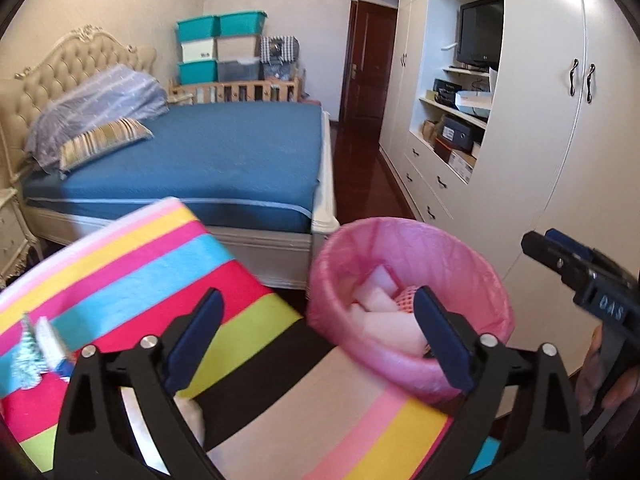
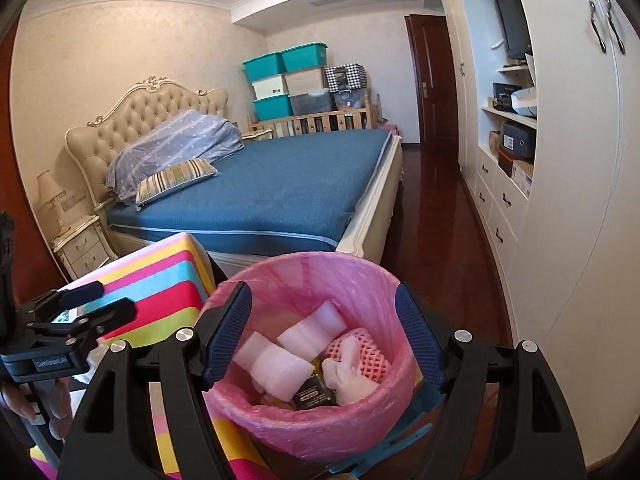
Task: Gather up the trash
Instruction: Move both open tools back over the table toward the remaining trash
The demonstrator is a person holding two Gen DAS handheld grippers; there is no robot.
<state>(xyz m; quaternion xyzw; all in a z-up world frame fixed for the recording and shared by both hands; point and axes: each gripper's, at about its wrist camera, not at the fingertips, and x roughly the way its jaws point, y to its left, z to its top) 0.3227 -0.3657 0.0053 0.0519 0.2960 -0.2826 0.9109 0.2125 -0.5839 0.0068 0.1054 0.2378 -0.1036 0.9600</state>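
A bin with a pink liner (image 2: 316, 420) (image 1: 472, 280) stands at the right end of a striped tablecloth (image 1: 132, 256). It holds white foam pieces (image 2: 276, 360), a pink foam net (image 2: 376, 360), a crumpled white wad (image 2: 348, 376) and a small dark packet (image 2: 314, 394). My right gripper (image 2: 324, 336) is open and empty, just above the bin's mouth. My left gripper (image 1: 316, 340) is open and empty over the cloth, left of the bin. A white scrap (image 1: 194, 416) lies on the cloth under its left finger.
A small silver tree ornament (image 1: 26, 356) and white item (image 1: 50, 340) sit at the cloth's left. A blue bed (image 1: 208, 160) lies beyond the table. White wardrobes (image 1: 532, 128) line the right wall, with dark wood floor (image 2: 440, 216) between.
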